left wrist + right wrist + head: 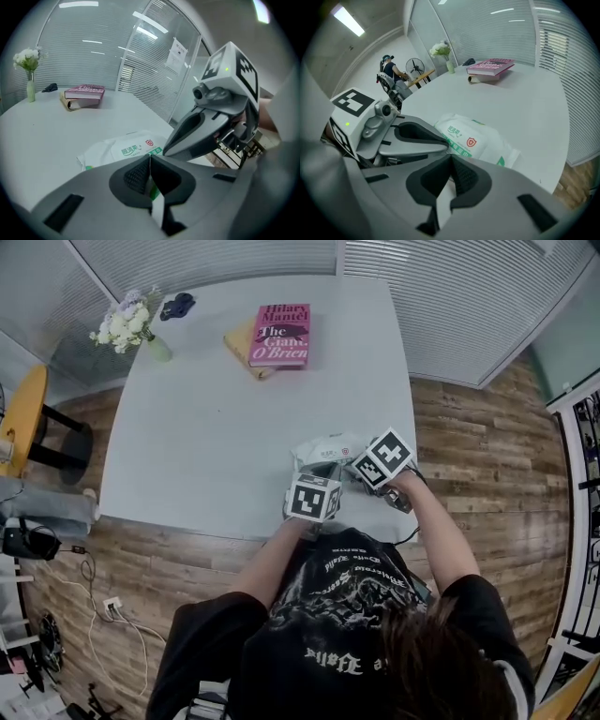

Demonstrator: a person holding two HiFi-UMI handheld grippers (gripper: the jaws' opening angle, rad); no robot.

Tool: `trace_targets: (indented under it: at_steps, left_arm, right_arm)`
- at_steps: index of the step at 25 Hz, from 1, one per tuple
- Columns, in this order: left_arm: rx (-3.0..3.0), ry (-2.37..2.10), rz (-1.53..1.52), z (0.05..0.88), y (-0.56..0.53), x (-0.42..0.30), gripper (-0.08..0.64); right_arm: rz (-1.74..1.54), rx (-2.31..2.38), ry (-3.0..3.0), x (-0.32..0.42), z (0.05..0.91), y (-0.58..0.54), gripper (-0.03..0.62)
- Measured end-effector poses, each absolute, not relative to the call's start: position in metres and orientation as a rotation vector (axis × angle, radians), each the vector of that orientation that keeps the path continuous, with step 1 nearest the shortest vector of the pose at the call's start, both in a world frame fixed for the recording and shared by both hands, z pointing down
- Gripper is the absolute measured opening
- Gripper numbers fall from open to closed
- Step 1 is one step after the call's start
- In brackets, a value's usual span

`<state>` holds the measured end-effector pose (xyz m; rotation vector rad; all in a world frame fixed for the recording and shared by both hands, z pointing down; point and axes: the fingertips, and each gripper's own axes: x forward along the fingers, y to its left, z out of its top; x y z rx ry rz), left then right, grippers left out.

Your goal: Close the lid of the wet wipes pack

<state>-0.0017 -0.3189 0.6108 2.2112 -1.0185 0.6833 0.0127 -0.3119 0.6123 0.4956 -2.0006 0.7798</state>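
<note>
Wet wipes pack [323,448] lies flat on the white table [206,427], directly under and just ahead of both claws, near the table edge closest to the person. Its printed top faces up. From here I cannot tell whether the lid is down, because the claw tips cover that part.

My left gripper [150,157] has its jaws pressed together at the tips. Only a sliver of the pack's green and white shows through the gap behind the pads. My right gripper [451,159] is likewise closed tip to tip, with nothing held. Each claw points down and forward at the pack. The two come in from opposite sides, so each one's tips sit just beside the other's.

In the head view both forearms reach forward from the body and converge, the left forearm [272,559] angled inward and the right forearm [441,531] bent in from the outside.

Well beyond the claws, at the far end of the table, a pink book [279,334] lies on another book, and a vase of flowers [131,324] stands near the corner.
</note>
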Motion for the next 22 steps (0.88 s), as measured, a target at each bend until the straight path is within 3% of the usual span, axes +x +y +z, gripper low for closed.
trace_targets:
  at_steps: [13,22]
  left_arm:
    - [2.195,-0.969,0.700,0.609,-0.318,0.000,0.006]
    - [2.295,-1.093,0.405,0.564,-0.319,-0.032,0.008]
  right_arm:
    - [0.876,0.749,-2.194,0.036,0.587,-0.315,-0.002]
    - [0.806,1.203,-2.439,0.072,0.547,-0.330,-0.002]
